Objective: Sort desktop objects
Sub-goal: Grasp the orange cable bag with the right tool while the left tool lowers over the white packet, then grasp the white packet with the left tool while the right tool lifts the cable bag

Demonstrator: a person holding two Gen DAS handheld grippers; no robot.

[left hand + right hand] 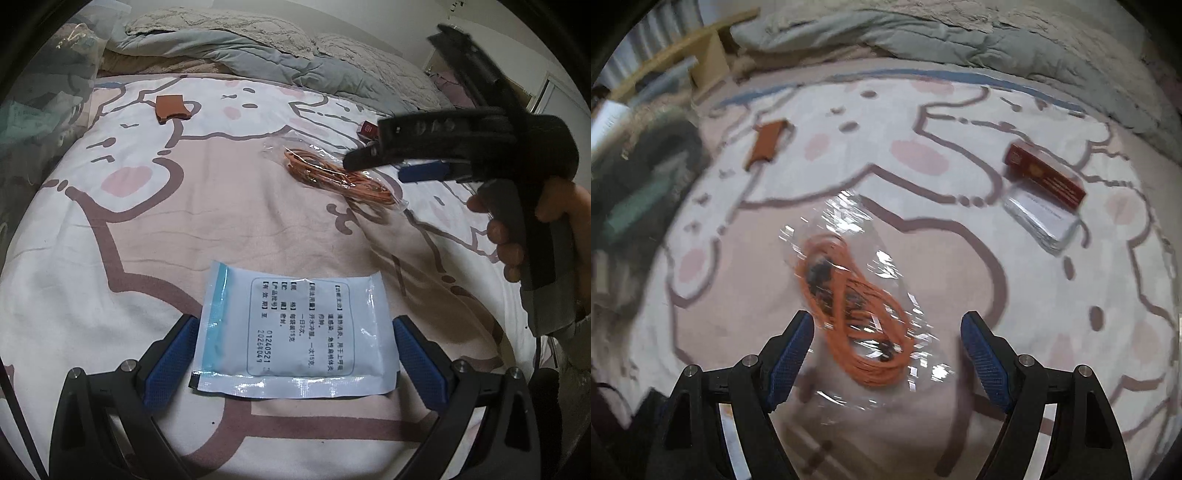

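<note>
Between the wide-open, empty right gripper [886, 354] fingers, bagged orange cord [853, 306], long axis upper-left to lower-right.

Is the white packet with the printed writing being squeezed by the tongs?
No. The white packet lies flat on the bedsheet between the left tongs, whose blue pads stand apart from its edges.

The right claw [886, 354], jaws wide apart, hangs over the bagged orange cord [857, 302] on the bedsheet [960, 258].

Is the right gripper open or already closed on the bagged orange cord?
Open. The right gripper has its blue pads spread wide either side of the bagged orange cord, not pressing on it.
</note>
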